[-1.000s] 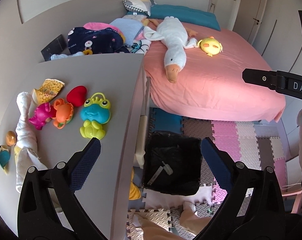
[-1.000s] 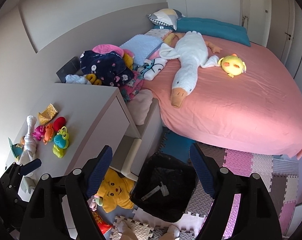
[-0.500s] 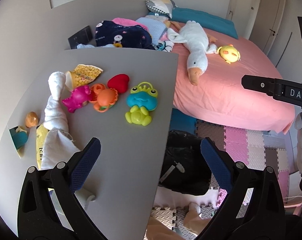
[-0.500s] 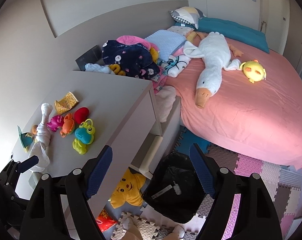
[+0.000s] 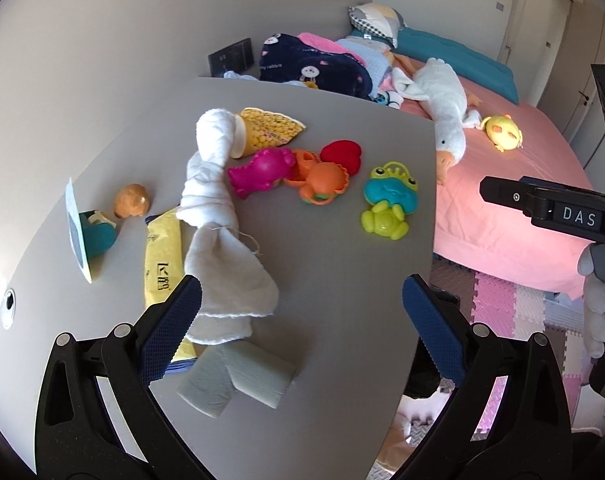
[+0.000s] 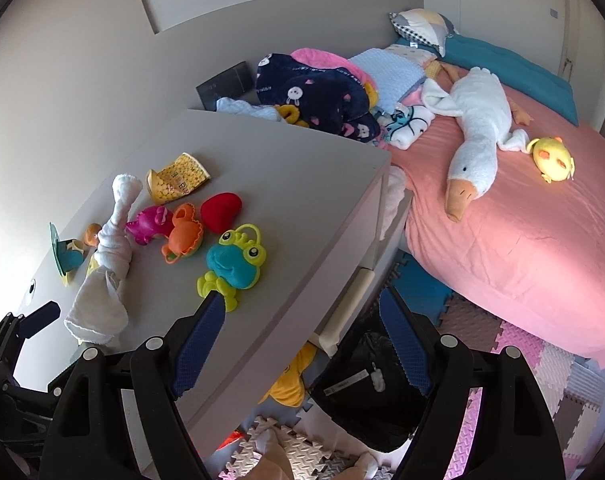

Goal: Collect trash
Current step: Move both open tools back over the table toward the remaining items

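Our left gripper (image 5: 302, 300) has swung from above the black trash bin (image 6: 366, 396) on the floor to above the grey surface (image 5: 322, 248); 1 second ago this camera looked down into the bin, and now the bin is almost hidden behind the surface edge. Its jaws are wide apart and hold nothing. Our right gripper (image 6: 302, 336) has also turned toward the surface, with jaws apart and empty, and it hangs over the surface edge with the bin below.

We judge that 1 drop into the bin is finished and the next pick begins. Nearest the left gripper lie a folded pale tissue (image 5: 238, 376), a white cloth (image 5: 218, 208) and a yellow packet (image 5: 162, 256) partly under the cloth. Farther from the gripper are a torn yellow snack wrapper (image 5: 270, 130), a small brown crumpled piece (image 5: 131, 201) and an opened teal cup with its lid peeled up (image 5: 90, 232). The plastic toys, such as the frog toy (image 5: 386, 204), are probably not trash.
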